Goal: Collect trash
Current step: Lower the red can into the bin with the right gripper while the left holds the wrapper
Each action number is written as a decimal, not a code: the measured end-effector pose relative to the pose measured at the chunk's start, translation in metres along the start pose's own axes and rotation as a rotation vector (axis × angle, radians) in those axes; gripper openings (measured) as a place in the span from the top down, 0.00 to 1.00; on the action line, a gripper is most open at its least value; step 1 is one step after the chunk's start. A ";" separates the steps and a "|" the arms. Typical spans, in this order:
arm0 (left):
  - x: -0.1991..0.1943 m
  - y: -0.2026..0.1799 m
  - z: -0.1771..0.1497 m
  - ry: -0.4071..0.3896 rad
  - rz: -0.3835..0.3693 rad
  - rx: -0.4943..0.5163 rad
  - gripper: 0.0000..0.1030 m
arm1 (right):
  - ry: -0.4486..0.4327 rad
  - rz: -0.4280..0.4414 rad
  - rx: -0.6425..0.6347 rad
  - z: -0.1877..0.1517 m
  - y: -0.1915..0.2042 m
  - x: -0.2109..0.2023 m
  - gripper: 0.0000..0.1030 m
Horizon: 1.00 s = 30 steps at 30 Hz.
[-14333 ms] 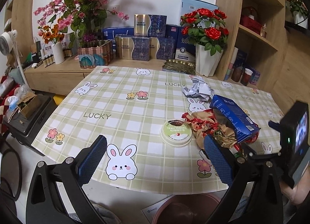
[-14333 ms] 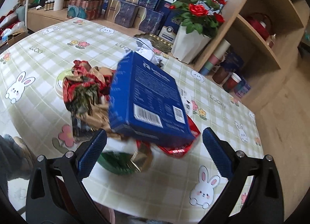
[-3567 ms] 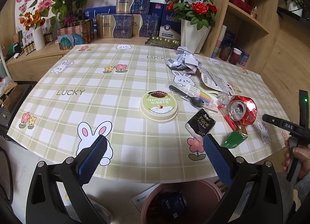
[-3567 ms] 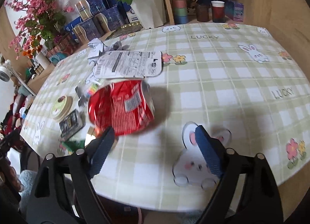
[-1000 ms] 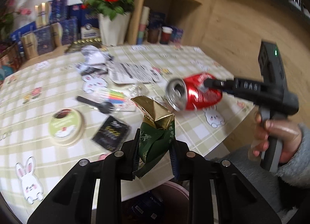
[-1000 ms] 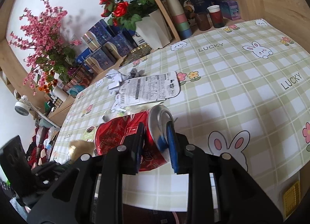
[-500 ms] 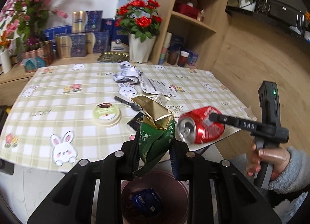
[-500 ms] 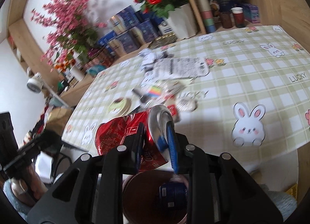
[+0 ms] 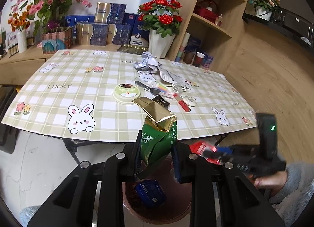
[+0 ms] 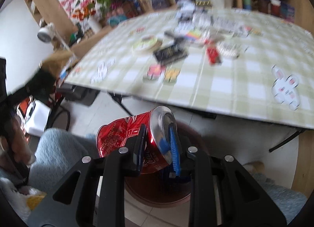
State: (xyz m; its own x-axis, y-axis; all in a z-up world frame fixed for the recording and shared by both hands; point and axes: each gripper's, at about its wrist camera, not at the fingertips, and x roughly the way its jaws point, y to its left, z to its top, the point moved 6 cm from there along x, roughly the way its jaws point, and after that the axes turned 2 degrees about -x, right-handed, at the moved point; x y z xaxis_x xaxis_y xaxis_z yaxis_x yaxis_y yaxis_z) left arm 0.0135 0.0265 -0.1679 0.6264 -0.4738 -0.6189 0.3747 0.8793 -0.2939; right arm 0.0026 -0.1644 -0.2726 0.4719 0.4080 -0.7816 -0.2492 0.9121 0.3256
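Above the bin: both grippers hang over the brown bin, each with a load.
Left gripper: closed on the green-and-gold pouch, which stands up between the fingers, directly over the bin mouth.
Right gripper: closed on the crushed red can, pinched at its silver end; the bin shows just beneath it.
Step in hand: the drop; both pieces appear carried clear of the table and poised for release.
Next move: opening each gripper while it sits over the bin mouth, so neither piece lands on the floor; the light pouch may cling or drift.
Already in bin: one blue box.
Left on table, counted: one yogurt lid, one black sachet, one red tube, one paper wad, one printed flat pack, one black spoon; smaller clear scraps beside the tube are too jumbled to count.
Progress: judged about midway.
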 end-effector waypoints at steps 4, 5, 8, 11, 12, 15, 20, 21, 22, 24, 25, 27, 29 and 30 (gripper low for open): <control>0.009 0.005 -0.007 0.020 0.006 0.006 0.75 | 0.080 -0.007 -0.045 -0.011 0.005 0.028 0.75; 0.012 0.007 -0.009 0.025 0.008 0.004 0.75 | 0.098 -0.010 -0.056 -0.014 0.006 0.035 0.75; 0.018 0.017 -0.014 0.040 0.011 -0.023 0.75 | 0.147 -0.014 -0.083 -0.018 0.010 0.056 0.75; 0.023 0.026 -0.016 0.048 0.017 -0.044 0.75 | 0.184 -0.015 -0.106 -0.021 0.015 0.075 0.75; 0.024 0.028 -0.016 0.049 0.019 -0.049 0.75 | 0.197 -0.014 -0.117 -0.022 0.018 0.082 0.75; 0.027 0.035 -0.017 0.052 0.022 -0.064 0.75 | 0.231 -0.019 -0.148 -0.026 0.023 0.098 0.75; 0.030 0.043 -0.019 0.058 0.025 -0.077 0.75 | 0.315 -0.036 -0.220 -0.040 0.032 0.132 0.75; 0.030 0.044 -0.020 0.057 0.026 -0.079 0.75 | 0.327 -0.036 -0.230 -0.043 0.033 0.136 0.75; 0.030 0.045 -0.020 0.057 0.026 -0.081 0.75 | 0.338 -0.037 -0.239 -0.045 0.036 0.140 0.75; 0.031 0.047 -0.020 0.058 0.026 -0.087 0.75 | 0.350 -0.026 -0.245 -0.045 0.040 0.145 0.74; 0.031 0.048 -0.021 0.059 0.026 -0.089 0.75 | 0.350 -0.010 -0.241 -0.044 0.042 0.145 0.74; 0.032 0.048 -0.021 0.062 0.023 -0.091 0.75 | 0.342 0.033 -0.223 -0.042 0.045 0.144 0.72; 0.032 0.047 -0.021 0.063 0.020 -0.087 0.75 | 0.323 0.060 -0.203 -0.039 0.045 0.141 0.68; 0.032 0.046 -0.021 0.062 0.018 -0.084 0.75 | 0.311 0.066 -0.196 -0.037 0.045 0.138 0.66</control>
State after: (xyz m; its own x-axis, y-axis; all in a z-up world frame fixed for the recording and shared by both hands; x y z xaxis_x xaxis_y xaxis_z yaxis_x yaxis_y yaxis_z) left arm 0.0361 0.0525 -0.2167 0.5879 -0.4559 -0.6682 0.3035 0.8900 -0.3402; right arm 0.0256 -0.0688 -0.3854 0.1774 0.4063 -0.8963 -0.4420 0.8467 0.2964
